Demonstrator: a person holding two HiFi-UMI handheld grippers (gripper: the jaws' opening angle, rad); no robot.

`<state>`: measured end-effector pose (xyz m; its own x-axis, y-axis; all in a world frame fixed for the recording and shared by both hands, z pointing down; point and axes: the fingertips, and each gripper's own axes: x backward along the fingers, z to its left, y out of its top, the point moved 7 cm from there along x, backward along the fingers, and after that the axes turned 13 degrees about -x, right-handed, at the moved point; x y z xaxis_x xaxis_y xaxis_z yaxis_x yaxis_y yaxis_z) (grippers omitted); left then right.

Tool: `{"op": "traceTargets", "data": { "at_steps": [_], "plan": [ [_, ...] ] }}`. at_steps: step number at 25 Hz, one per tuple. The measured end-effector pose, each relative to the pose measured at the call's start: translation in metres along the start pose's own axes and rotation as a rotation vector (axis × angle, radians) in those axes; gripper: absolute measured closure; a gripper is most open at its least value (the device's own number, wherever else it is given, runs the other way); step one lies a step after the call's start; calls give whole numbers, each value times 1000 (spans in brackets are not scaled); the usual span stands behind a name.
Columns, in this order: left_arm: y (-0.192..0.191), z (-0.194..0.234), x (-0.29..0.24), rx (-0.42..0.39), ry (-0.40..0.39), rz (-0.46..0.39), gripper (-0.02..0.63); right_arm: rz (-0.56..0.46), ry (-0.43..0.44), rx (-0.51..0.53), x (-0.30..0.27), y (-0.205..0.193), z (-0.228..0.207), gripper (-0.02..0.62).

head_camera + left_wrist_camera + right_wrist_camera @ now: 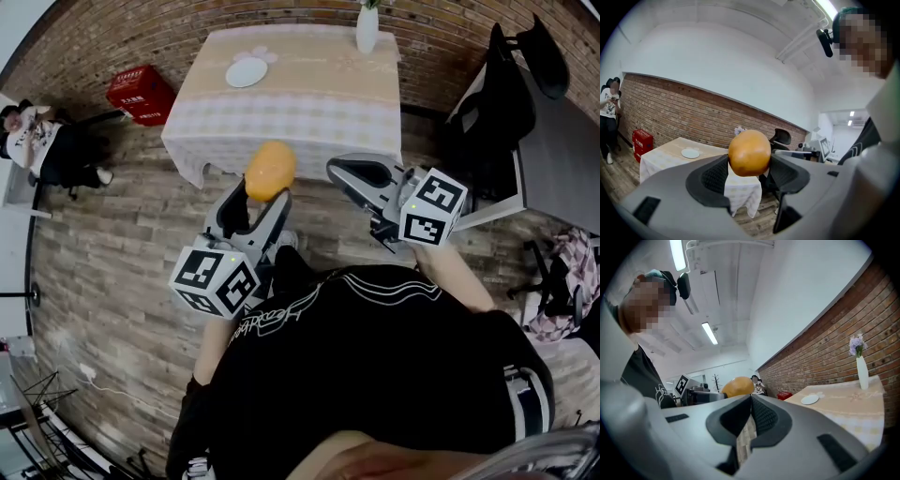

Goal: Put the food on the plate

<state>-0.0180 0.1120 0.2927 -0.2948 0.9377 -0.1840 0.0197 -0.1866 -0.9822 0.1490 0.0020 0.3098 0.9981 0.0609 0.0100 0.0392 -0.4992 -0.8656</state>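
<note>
The person's black-clad torso fills the lower head view and hides both hands. The vase (367, 28) at the table's far edge, near its right corner, is cut off by the top of the frame. The right gripper view shows it whole, with pale flowers.

The food (269, 170) is a smooth, round, orange-brown lump, and whether it is a bun or a fruit cannot be told. It is held in the air just short of the near edge of the cloth-covered table (309, 103).

In the left gripper view, the left gripper (749, 165) grasps the food (749, 153) at the very tips of its widely spread jaws. One pad presses each side, and most of the lump stands above them.

In the right gripper view, the right gripper (751, 401) has its jaws clenched together with nothing between them. Only the top of the food (737, 386) shows above one jaw. In the head view this gripper (342, 169) floats just right of the food, apart from it.

The white plate (247, 71) lies empty on the table's left half, toward the far edge, well apart from the food.
</note>
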Motion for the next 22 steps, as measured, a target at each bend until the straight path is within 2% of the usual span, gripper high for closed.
{"op": "traceTargets", "data": {
  "at_steps": [13,22],
  "plan": [
    [30,160,-66,24,-92,46,330,-40,-105,-47,-122,53,-73,598],
    [39,237,-112,24,-170,71,330,-63,-189,-83,-178,72,-114,598]
  ]
}}
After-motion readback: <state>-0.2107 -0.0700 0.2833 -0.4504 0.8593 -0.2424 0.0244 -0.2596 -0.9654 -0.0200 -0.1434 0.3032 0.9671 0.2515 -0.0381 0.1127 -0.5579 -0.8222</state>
